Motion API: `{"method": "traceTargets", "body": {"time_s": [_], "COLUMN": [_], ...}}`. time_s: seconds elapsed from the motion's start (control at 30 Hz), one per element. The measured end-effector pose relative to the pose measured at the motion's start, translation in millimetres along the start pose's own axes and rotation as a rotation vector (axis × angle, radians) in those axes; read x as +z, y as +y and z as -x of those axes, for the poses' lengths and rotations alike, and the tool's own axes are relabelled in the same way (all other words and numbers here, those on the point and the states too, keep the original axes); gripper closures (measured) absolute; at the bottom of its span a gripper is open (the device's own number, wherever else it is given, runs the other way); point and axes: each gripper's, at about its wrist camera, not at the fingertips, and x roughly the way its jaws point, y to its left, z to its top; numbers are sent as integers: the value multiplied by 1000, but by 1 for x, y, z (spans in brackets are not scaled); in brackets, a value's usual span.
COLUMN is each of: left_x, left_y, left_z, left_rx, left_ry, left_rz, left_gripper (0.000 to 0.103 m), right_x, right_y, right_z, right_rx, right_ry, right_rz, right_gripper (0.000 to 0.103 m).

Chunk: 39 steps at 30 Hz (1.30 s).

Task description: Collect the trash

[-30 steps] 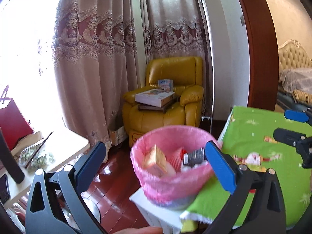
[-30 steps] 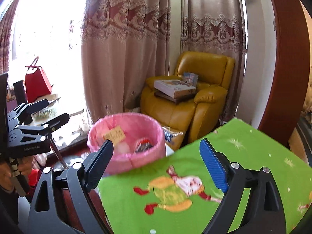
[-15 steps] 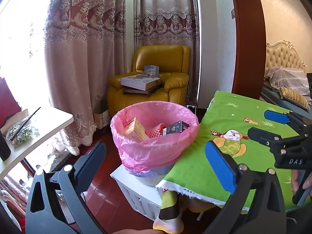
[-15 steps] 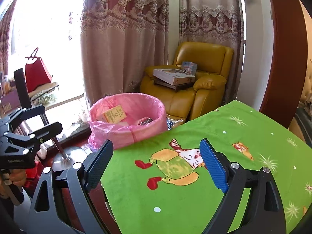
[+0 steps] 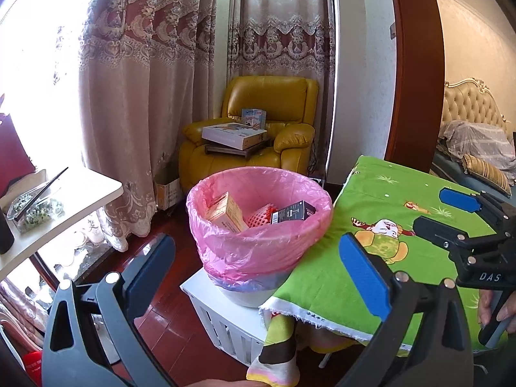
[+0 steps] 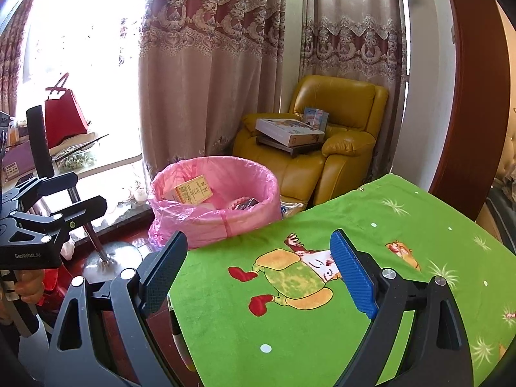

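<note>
While both grippers hung empty, this is how the room stood:

Left jaws: the left black two-finger gripper with blue pads (image 5: 258,267) was spread wide, holding nothing, aimed at the bin.
Right jaws: the right black two-finger gripper with blue pads (image 6: 258,271) was likewise wide apart and empty, poised over the cloth.
Trash: a tan cardboard box (image 5: 225,211), a red foam net (image 5: 259,217) and a small black carton (image 5: 293,210) lay inside the round bin lined with a pink plastic bag (image 5: 258,242).
Bin's place: it sat on a white slatted crate (image 5: 225,316), just beside the table's edge.
Step in hand: collecting looked finished or nearly so, since I saw no litter on the cloth.
Next move: it seemed to call for a look around for stray pieces, or for gathering the bag's rim with both grippers; the thin film would tear if pinched hard.
Surface: a table under a bright green cartoon-print cloth (image 6: 403,225).
Room: a mustard leather armchair (image 5: 283,103) stacked with boxes, patterned beige and maroon curtains (image 5: 154,64), dark red wooden flooring (image 5: 167,306), and a white side table (image 5: 80,193) by the bright window.
</note>
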Motion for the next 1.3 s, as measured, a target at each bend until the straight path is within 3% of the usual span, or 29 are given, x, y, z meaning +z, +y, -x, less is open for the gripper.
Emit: {"method": "traceTargets", "body": {"time_s": [1.3], "left_x": [-4], "left_y": [3], "left_z": [-1], "left_rx": [11], "left_ry": [5], "left_rz": [0], "left_gripper": [4], "right_x": [1], "right_y": [6], "right_z": [-1], "right_rx": [34], "right_ry": [7], "right_rz": [15], "right_gripper": [18]}}
